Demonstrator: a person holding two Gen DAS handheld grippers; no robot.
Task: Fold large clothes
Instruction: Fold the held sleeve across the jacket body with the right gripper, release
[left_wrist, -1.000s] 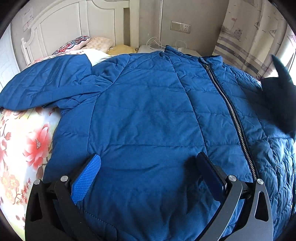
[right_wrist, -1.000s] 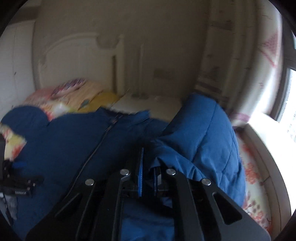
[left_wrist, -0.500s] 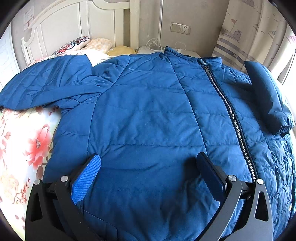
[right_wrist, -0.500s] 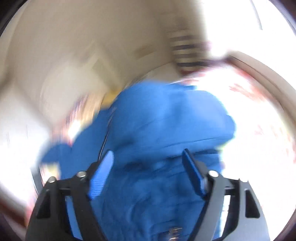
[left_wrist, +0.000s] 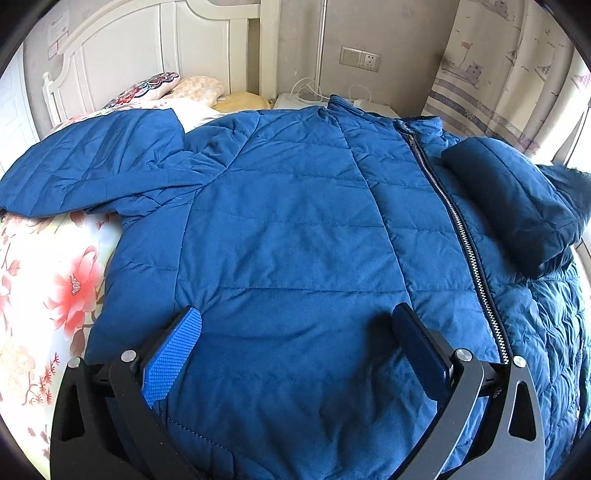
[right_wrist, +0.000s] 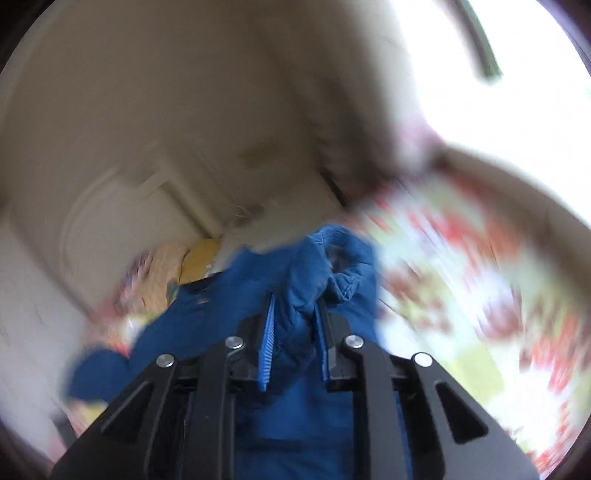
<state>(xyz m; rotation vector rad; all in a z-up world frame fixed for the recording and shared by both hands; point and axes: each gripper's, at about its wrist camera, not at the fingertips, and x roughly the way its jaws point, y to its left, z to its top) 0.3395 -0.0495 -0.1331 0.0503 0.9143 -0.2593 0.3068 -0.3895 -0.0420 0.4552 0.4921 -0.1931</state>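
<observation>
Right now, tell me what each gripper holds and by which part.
The right gripper is closing its jaws on a bunched fold of the blue jacket; which part is unclear. The left gripper is open, holding nothing.

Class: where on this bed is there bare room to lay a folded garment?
Free: the flowered sheet left of the jacket, below its spread sleeve. Crowded: the head end, with pillows.
</observation>
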